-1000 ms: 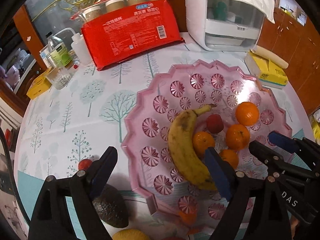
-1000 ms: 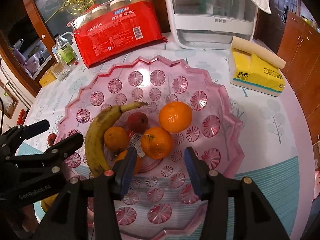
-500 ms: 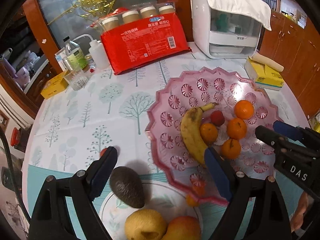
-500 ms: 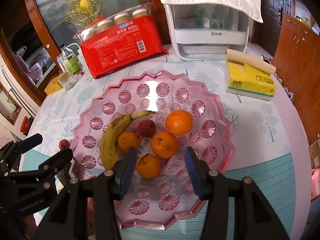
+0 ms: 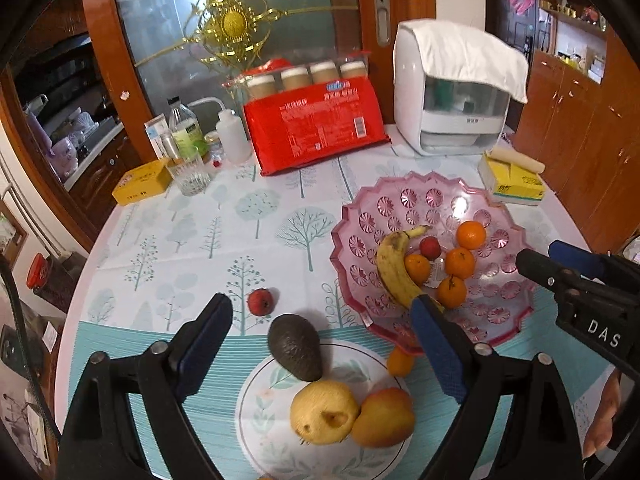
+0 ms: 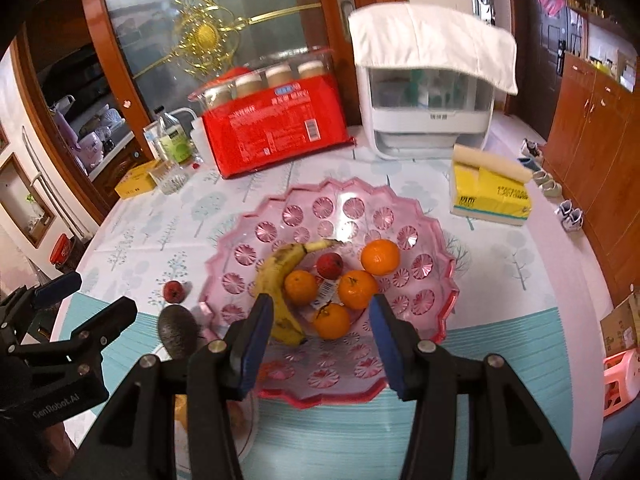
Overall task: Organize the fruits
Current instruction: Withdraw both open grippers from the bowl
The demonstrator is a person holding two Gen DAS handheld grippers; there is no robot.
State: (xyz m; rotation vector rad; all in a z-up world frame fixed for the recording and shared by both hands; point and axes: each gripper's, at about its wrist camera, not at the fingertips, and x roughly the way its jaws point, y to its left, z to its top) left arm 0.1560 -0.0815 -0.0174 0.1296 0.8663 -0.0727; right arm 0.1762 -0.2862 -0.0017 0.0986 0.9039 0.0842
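Left claw (image 5: 320, 332) opening, empty; right claw (image 6: 320, 332) part-open, empty.

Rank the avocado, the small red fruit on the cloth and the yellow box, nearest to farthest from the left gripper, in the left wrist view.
1. avocado: on the plate's rim, between the fingers.
2. small red fruit: on the cloth, just beyond.
3. yellow box: far left table edge.

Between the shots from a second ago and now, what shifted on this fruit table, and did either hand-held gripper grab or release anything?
Both grippers pulled up and back from the pink bowl, so more table shows. The left hand-held gripper has empty jaws that are opening, now over the avocado and white plate. The right hand-held gripper stayed empty at the same width. Nothing was grabbed or released. Banana, oranges and the loose red fruit stayed put.
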